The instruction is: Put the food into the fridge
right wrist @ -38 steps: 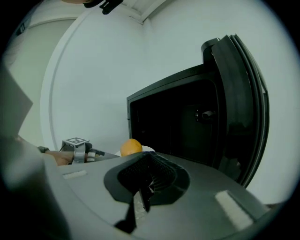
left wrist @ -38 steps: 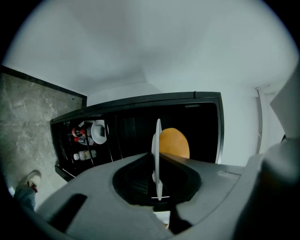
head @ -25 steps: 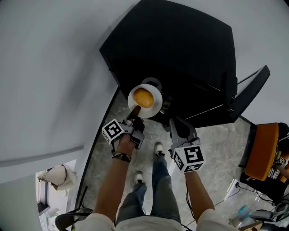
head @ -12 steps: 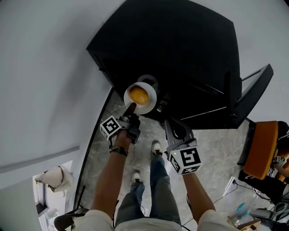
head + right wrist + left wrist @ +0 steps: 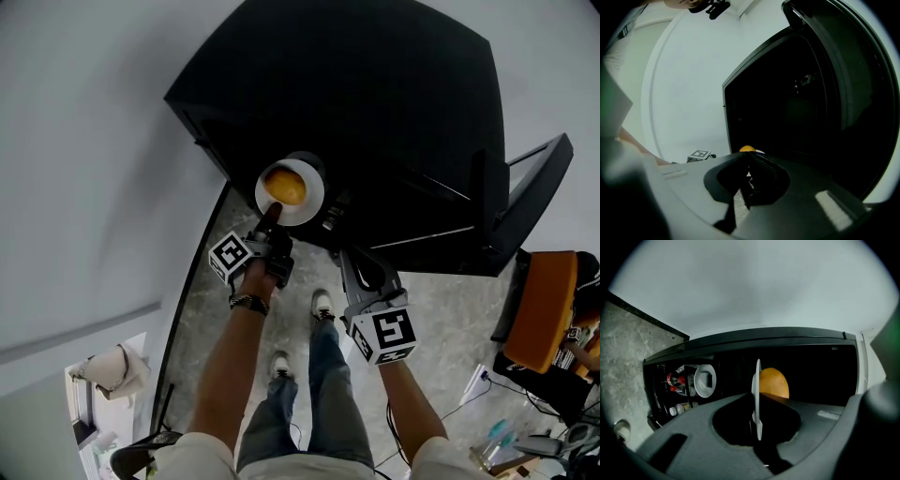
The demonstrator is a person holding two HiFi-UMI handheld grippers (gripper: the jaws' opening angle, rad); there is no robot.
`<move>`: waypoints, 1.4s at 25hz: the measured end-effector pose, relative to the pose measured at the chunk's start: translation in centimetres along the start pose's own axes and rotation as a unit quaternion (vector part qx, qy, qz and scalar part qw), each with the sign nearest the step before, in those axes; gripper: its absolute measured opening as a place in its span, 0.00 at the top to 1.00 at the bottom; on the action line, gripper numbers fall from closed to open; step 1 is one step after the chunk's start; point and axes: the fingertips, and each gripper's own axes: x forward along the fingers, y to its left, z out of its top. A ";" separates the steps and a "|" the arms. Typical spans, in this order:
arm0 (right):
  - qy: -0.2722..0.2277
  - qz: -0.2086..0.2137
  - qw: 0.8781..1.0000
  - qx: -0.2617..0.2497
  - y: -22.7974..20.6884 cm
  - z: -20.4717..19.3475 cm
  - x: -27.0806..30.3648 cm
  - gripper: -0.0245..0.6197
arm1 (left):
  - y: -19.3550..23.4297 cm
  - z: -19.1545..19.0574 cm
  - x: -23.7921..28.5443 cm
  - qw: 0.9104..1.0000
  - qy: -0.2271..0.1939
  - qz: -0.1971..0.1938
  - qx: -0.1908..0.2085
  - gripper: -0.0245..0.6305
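Left gripper (image 5: pixel 269 223) is clamped on the near rim of a white plate (image 5: pixel 311 204), holding it roughly level. An orange (image 5: pixel 285 186) sits on the plate, about centre. In the left gripper view the plate (image 5: pixel 758 380) shows edge-on, pinched between the jaws, with the orange (image 5: pixel 774 383) just to its right.

The plate is held out at the open front of the black fridge (image 5: pixel 375 112), with dark interior behind it. Cannot tell if it rests on a shelf. The fridge door (image 5: pixel 525 187) stands open to the right.

Right gripper (image 5: pixel 349 262) is clenched, jaws together with nothing between them, and sits near the fridge front, right of the plate and apart from it. The right gripper view shows the closed tips (image 5: pixel 746 180), the orange (image 5: pixel 747 149) beyond them and the left gripper's marker cube (image 5: pixel 699 153) to the left.

The left gripper view also shows red-capped bottles (image 5: pixel 675 379) and a white round container (image 5: pixel 705 379) on the fridge's left side.

Grey stone floor (image 5: pixel 450 309); the person's shoes (image 5: pixel 322 305) are below the grippers.
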 end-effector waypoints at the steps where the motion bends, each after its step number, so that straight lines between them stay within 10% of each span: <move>1: 0.000 0.000 1.000 0.001 -0.1 0.0 0.1 0.95 | 0.1 0.1 0.2 1.000 -0.002 0.001 0.000 0.93; 35: 0.019 0.024 1.000 0.003 -0.2 -1.4 0.8 0.95 | 0.9 1.9 2.9 0.997 -0.081 0.009 -0.014 0.90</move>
